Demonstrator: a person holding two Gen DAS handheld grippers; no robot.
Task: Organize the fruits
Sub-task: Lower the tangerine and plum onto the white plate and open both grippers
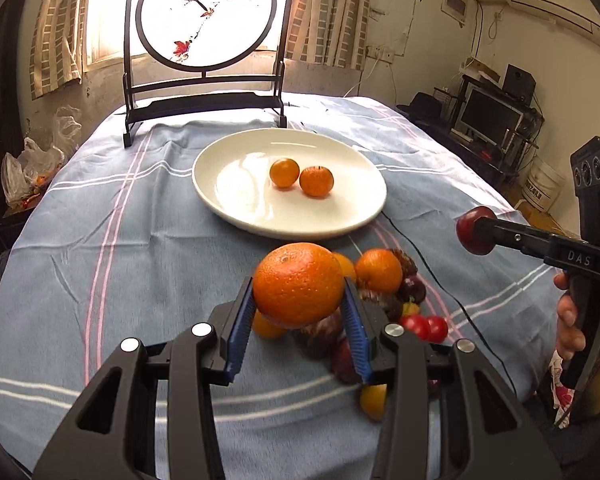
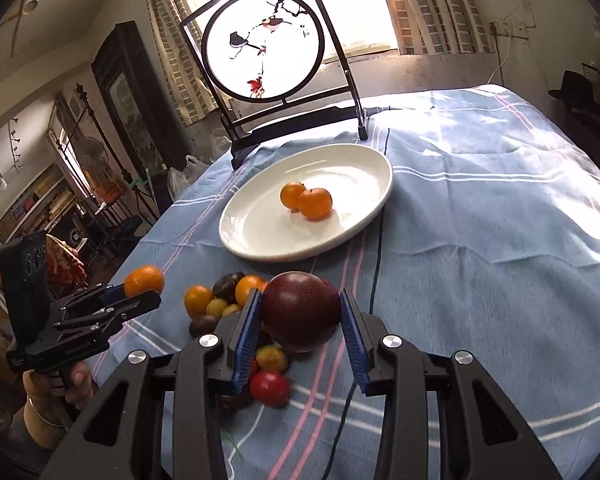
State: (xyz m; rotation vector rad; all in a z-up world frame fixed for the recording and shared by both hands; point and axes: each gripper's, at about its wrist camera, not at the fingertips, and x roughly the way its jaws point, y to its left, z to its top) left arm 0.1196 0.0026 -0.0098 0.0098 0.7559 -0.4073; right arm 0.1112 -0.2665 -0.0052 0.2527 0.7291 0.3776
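Note:
My left gripper (image 1: 299,292) is shut on an orange (image 1: 299,282) and holds it above a pile of mixed fruit (image 1: 380,276) on the blue cloth. My right gripper (image 2: 301,314) is shut on a dark red plum (image 2: 302,310), held above the same pile (image 2: 228,296). A white plate (image 1: 236,200) lies farther back with two small oranges (image 1: 302,177) on it; it also shows in the right wrist view (image 2: 260,232). The right gripper with its plum shows at the right of the left wrist view (image 1: 474,231). The left gripper with its orange shows at the left of the right wrist view (image 2: 144,280).
A black-framed round bird screen (image 1: 206,16) stands at the table's far edge behind the plate. A thin black cable (image 1: 432,276) runs across the cloth right of the pile. Plastic bags (image 1: 28,172) sit beyond the left edge. A monitor and shelves (image 1: 488,116) stand at the right.

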